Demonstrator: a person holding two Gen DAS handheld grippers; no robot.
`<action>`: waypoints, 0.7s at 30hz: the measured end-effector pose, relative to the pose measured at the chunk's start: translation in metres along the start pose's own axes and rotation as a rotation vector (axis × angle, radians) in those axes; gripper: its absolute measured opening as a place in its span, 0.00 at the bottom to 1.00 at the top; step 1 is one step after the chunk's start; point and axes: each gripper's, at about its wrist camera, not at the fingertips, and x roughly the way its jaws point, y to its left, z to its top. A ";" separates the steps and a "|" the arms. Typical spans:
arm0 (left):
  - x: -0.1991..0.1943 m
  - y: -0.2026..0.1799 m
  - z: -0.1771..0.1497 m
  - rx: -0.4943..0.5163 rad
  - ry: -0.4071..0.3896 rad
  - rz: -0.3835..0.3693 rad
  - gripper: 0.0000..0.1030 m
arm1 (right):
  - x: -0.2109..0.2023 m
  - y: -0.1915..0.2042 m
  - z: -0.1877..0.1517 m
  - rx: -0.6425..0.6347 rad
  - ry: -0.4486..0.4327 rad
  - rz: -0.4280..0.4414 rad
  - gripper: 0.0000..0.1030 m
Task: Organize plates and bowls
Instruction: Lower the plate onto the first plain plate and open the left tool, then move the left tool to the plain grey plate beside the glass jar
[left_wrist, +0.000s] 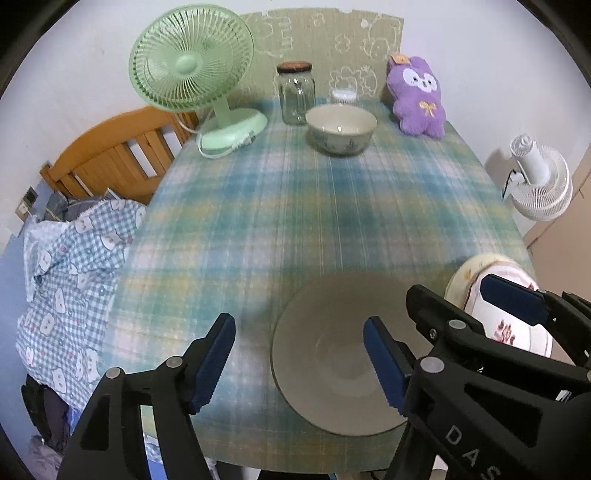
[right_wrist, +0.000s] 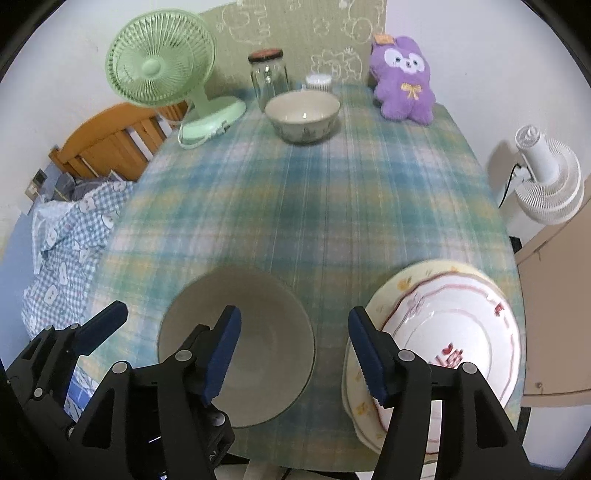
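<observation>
Both of your grippers hang above the near end of the desk (left_wrist: 258, 206) with the fingers apart and nothing between them: the left gripper (left_wrist: 299, 354) stands over the left rim of the plain grey bowl (left_wrist: 332, 354), and the right gripper (right_wrist: 293, 350) straddles the gap between that bowl and the stacked plates (right_wrist: 454, 332). The grey bowl sits free on the checked cloth near the front edge. The plates lie at the near right corner, a white plate with red trim on a cream one, and the stack appears to reach the desk's edge or slightly past it; I cannot tell how much is unsupported. That is the chief risk: a nudge from your right fingers (right_wrist: 364, 350), which sit just beside the plate rim, could tip or slide the stack off the corner. The second bowl (left_wrist: 340, 127) stands far back, close to the glass jar (left_wrist: 296, 92), the green fan (left_wrist: 195, 74) and the purple plush toy (left_wrist: 417, 96); a careless reach there could knock the jar. The cloth may also drag under a pushed dish.
</observation>
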 end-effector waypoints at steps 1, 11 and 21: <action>-0.003 0.000 0.004 -0.001 -0.007 0.001 0.72 | -0.005 0.000 0.006 0.001 -0.013 -0.002 0.63; -0.024 -0.001 0.065 0.027 -0.105 -0.007 0.74 | -0.038 0.000 0.062 -0.008 -0.115 -0.026 0.63; -0.010 0.000 0.124 0.044 -0.148 -0.021 0.74 | -0.035 0.000 0.128 -0.010 -0.169 -0.076 0.63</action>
